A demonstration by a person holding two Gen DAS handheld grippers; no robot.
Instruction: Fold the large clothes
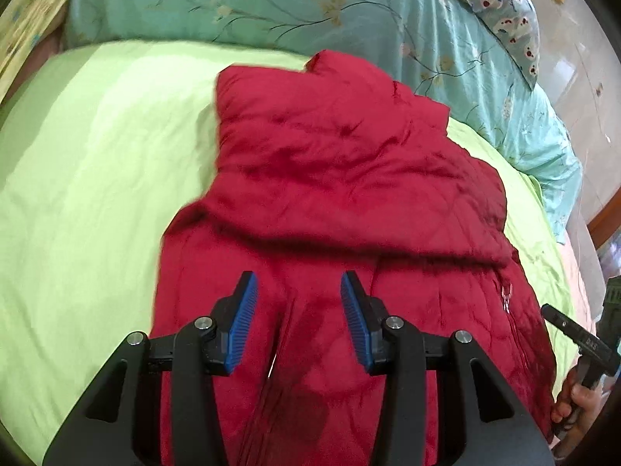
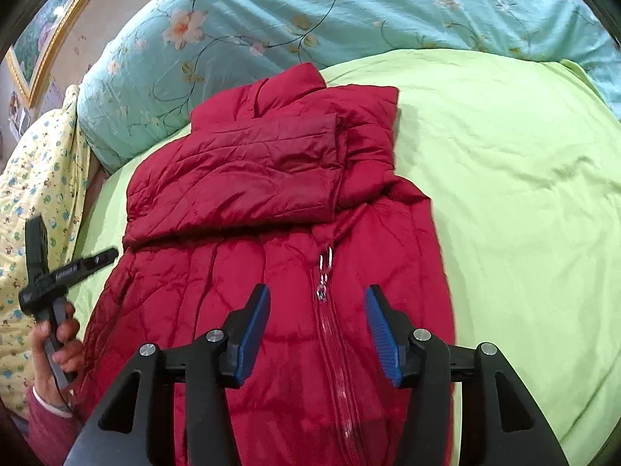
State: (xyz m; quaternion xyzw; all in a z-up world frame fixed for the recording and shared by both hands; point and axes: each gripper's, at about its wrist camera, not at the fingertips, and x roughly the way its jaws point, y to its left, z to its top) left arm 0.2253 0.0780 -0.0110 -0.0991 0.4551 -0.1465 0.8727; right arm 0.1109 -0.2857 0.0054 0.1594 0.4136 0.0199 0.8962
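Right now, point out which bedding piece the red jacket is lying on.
The plain lime-green sheet: the red jacket lies flat on it. The teal floral quilt is bunched behind the collar, and the yellow patterned cloth sits off to one side.

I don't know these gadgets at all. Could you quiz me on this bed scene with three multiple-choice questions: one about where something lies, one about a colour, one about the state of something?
1. Where does the red jacket lie?
A. on the green sheet
B. on the floor
C. on a hanger

2. What colour are the pads on the fingers of the right gripper?
A. yellow
B. blue
C. white

3. How do the left gripper and the right gripper stand?
A. both clamped on a sleeve
B. one clamped on the collar
C. both open, gripping nothing

Answers:
1. A: the sheet shows all around the jacket, with the floral quilt behind it.
2. B: ribbed blue pads line both fingers.
3. C: each pair of jaws stands apart above the jacket, with no cloth pinched between them.
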